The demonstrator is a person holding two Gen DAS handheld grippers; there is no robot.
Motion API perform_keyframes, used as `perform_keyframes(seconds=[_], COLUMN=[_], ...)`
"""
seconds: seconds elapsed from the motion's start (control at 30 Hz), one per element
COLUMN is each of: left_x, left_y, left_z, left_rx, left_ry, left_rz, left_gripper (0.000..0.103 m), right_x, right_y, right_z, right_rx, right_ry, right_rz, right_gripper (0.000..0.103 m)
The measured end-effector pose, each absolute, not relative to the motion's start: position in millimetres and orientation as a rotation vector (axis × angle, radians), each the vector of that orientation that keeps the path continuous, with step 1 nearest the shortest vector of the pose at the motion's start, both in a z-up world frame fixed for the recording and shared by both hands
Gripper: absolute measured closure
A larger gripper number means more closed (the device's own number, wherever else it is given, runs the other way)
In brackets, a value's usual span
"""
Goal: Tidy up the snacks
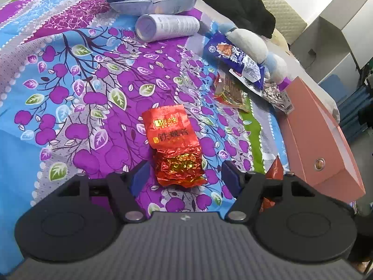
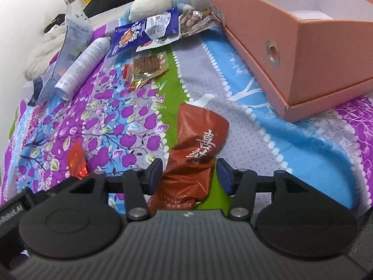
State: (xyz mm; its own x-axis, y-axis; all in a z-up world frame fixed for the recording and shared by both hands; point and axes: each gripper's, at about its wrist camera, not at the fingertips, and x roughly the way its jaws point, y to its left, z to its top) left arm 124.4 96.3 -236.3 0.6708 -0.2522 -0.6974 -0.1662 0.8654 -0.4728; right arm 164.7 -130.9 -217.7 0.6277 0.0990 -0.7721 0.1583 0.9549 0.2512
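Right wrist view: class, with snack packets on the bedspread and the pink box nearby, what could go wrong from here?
1. The brown packet lies between the right gripper's pads, seemingly ungripped; closing on its crumpled foil could let it slip.
2. The left gripper straddles the red tea packet, apart from it; it may pinch the soft bedspread.
3. The pink box sits tilted on its lid, so dropped packets might tip it.

Bedsheet [image 1: 70,74] purple, blue, grey, green stripe, leaf-and-fruit tree print. Tea packet [image 1: 173,144] shiny red with gold print. Snack pouch [image 2: 193,154] brown-red, white characters. Box [image 2: 303,46] salmon pink, white inside. Wrapper [image 2: 144,35] dark blue.
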Motion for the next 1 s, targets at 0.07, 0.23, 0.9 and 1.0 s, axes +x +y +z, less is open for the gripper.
perform_keyframes(seconds=[0.07,0.23,0.9,1.0], left_x=[125.9,130.4,142.6,140.2], left_y=[95.4,91.7,72.1,66.9], left_z=[-236.8,-237.8,-232.9,-224.9], left_rx=[-0.533,-0.517,-0.406,-0.396], left_ry=[0.847,0.855,0.848,0.834], left_rz=[-0.045,-0.034,-0.024,-0.043], left_gripper=[0.031,0.031,0.049,0.049], right_x=[166.6,168.4,157.9,155.1], right_y=[-126.8,-127.1,-139.1,-141.9], right_z=[-218.7,-214.1,-207.2,-201.1], right_rx=[0.276,0.220,0.055,0.050], right_ry=[0.890,0.870,0.851,0.830], right_rz=[-0.026,-0.001,0.097,0.104], right_gripper=[0.048,0.052,0.052,0.052])
